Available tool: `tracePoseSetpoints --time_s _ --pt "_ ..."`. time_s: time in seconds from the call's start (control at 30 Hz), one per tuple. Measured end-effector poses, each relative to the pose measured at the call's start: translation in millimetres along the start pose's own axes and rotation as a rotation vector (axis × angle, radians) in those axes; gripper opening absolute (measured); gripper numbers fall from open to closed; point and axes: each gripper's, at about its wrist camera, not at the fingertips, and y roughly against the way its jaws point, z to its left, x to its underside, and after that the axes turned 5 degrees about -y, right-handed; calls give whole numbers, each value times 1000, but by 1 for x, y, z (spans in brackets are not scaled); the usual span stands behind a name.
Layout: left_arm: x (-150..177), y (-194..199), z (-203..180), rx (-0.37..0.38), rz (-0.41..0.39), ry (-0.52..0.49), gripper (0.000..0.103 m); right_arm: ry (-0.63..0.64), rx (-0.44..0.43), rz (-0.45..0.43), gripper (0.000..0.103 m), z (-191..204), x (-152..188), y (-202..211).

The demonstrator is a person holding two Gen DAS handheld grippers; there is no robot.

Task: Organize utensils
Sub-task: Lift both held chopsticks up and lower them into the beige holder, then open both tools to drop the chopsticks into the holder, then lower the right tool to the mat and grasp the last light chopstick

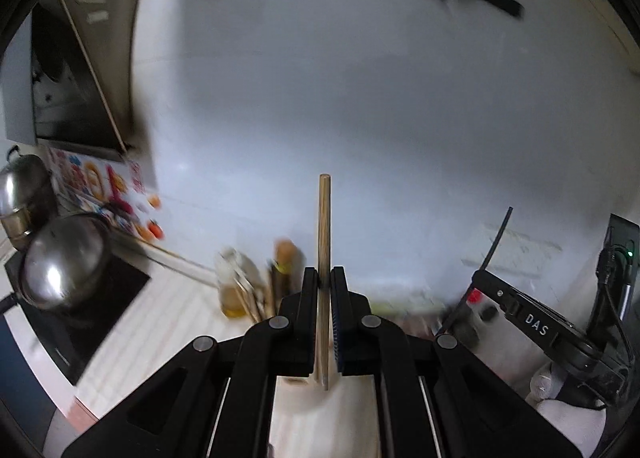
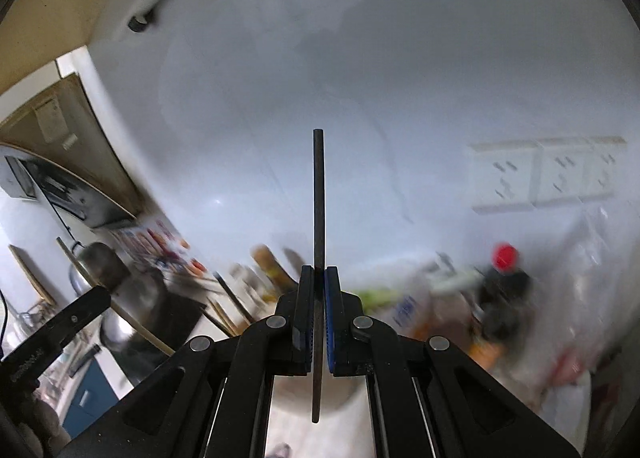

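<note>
Far left, two rounded steel pots (image 1: 60, 262) sit on a flat black cooktop (image 1: 80, 310) on the pale bench (image 1: 168, 322). The left tool (image 1: 324, 278) pinches a round wooden chopstick (image 1: 324, 226), held upright between its pads. The right tool (image 2: 319, 278) clamps a thin dark chopstick (image 2: 319, 198), also upright, before a smooth white wall (image 2: 400, 78).

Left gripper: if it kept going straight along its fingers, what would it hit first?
Most likely the white wall. The left gripper, shut on a wooden chopstick, points above the blurred bottles on the counter, and nothing else shows ahead. The chopstick's tip would probably touch first; depth is unclear.
</note>
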Motion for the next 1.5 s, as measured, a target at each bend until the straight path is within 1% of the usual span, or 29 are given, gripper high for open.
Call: tracePoseSetpoints --time_s 0.1,0.2,0.27,0.4,0.5,0.57,0.63,0.73,0.93,0.97,1.07,1.13,1.17,1.2,1.23,1.27,1.3,1.33,1.37,1.43,1.5 --pt "-12 -7 18 -46 -11 11 4 25 -34 -19 4 29 -15 -19" --pt "-19 -25 38 -84 0 32 4 49 -63 -12 4 56 -23 -43" --pt "-20 -35 47 -92 16 46 4 73 -79 -2 4 75 -25 -64" --pt "-16 -62 63 -105 57 64 4 120 -79 27 4 100 -21 -105" --pt "-11 -79 71 -97 92 91 4 141 -72 58 4 107 -15 -134" --pt "-9 -87 73 -115 96 87 4 155 -65 72 4 109 -9 -150" --pt "-7 -92 75 -115 97 90 4 154 -64 96 4 108 -5 -163" --pt "-3 -99 78 -99 113 104 4 154 -64 118 4 105 0 -173" --pt "10 -114 76 -56 181 112 4 169 -59 174 5 104 9 -187" --pt "12 -115 76 -38 200 117 4 177 -64 198 5 106 10 -190" --pt "15 -110 72 -43 236 128 9 170 -79 295 6 106 15 -197" --pt "15 -102 73 -37 236 148 9 161 -84 320 7 103 16 -195" --pt "14 -95 72 -41 223 147 12 156 -89 323 15 102 15 -192" --pt "12 -86 71 -63 204 135 18 147 -83 314 30 100 13 -185" --pt "10 -78 71 -84 189 130 45 140 -79 304 38 96 10 -178" --pt "8 -73 72 -96 180 129 84 131 -77 294 50 93 8 -169" --pt "8 -67 74 -110 166 134 96 124 -69 286 53 90 6 -161" --pt "10 -55 75 -125 131 139 101 118 -59 279 53 85 4 -152" --pt "12 -50 76 -128 122 134 101 112 -46 271 53 80 4 -140" --pt "19 -42 76 -151 132 121 103 94 -4 264 59 68 6 -120" --pt "33 -37 74 -194 153 91 103 79 32 269 68 51 12 -104"
